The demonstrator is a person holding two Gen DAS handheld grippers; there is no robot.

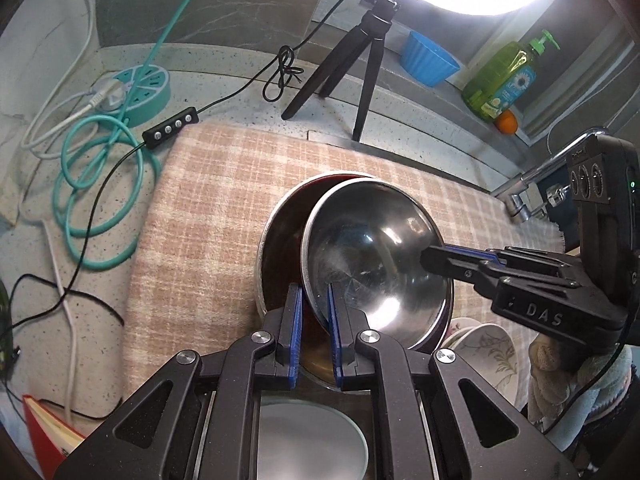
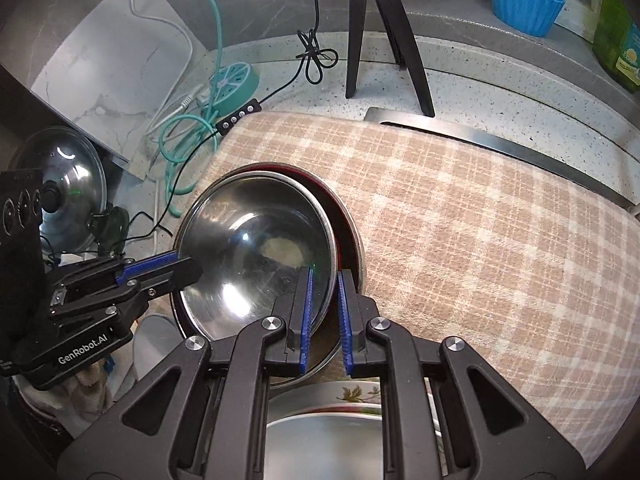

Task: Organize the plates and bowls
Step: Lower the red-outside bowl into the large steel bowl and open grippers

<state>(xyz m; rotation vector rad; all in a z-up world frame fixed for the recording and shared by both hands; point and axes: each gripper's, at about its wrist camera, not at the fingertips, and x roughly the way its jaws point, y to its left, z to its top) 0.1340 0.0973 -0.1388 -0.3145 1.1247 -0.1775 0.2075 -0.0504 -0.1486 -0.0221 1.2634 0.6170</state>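
Note:
A steel bowl [image 1: 376,248] is held tilted above a larger red-lined metal bowl [image 1: 282,240] that rests on the checked cloth [image 1: 208,216]. My left gripper [image 1: 314,300] is shut on the steel bowl's near rim. My right gripper [image 2: 324,284] is shut on the opposite rim of the steel bowl [image 2: 256,248], with the red-lined bowl [image 2: 348,232] behind it. Each gripper shows in the other's view, the right [image 1: 432,258] and the left [image 2: 188,268]. A floral plate [image 2: 352,394] and a grey dish [image 2: 324,444] lie below.
A black tripod [image 1: 360,60] with a ring light stands behind the cloth. A teal power strip [image 1: 140,88] with coiled cables lies left. A blue tub [image 1: 430,58], a green soap bottle [image 1: 500,80] and a faucet [image 1: 524,192] are at the right. A pot lid [image 2: 60,184] leans far left.

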